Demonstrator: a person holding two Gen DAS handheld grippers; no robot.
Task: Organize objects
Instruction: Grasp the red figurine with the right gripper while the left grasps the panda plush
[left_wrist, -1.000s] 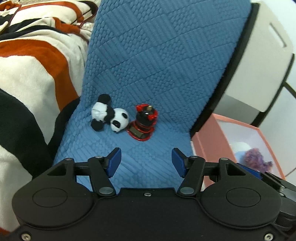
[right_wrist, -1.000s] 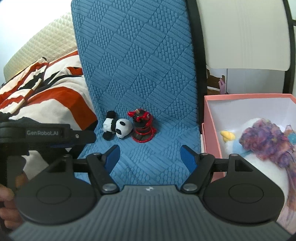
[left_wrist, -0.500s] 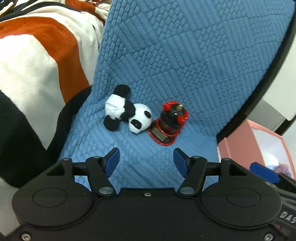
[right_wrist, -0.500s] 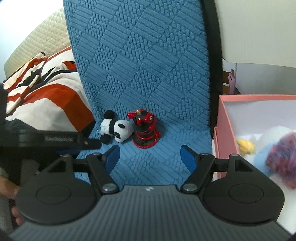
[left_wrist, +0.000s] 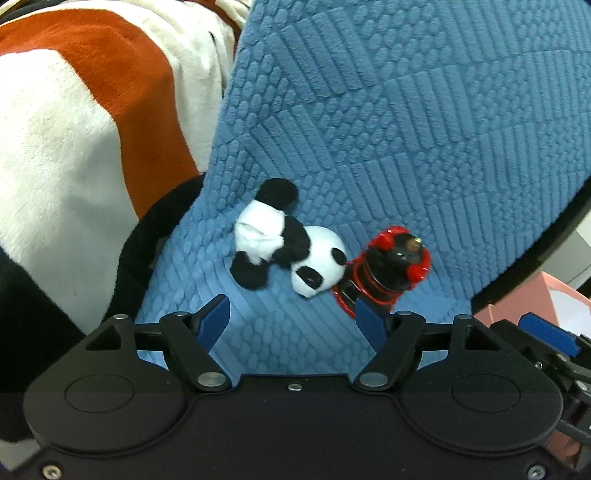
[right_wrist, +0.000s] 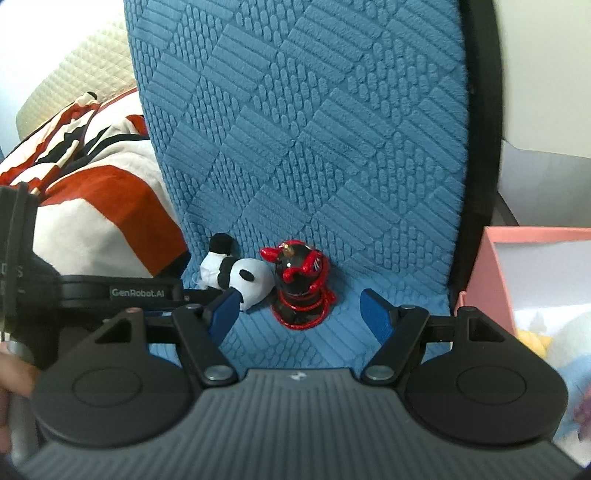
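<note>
so the panda plush (left_wrist: 284, 242) and the red-black figurine (left_wrist: 388, 266) sit touching on the blue cushion (left_wrist: 406, 129), not picked up yet. left gripper (left_wrist: 291, 317) and right gripper (right_wrist: 295, 306) both spread wide, empty. pink box (right_wrist: 491, 266) on the right already holds a few plushies, so i'd guess two left.

Left wrist view: close, looking down from the left onto the small black-and-white plush panda (left_wrist: 286, 243). Right wrist view: lower, farther back, right of the panda (right_wrist: 236, 278), facing forward. Both views share it.
</note>
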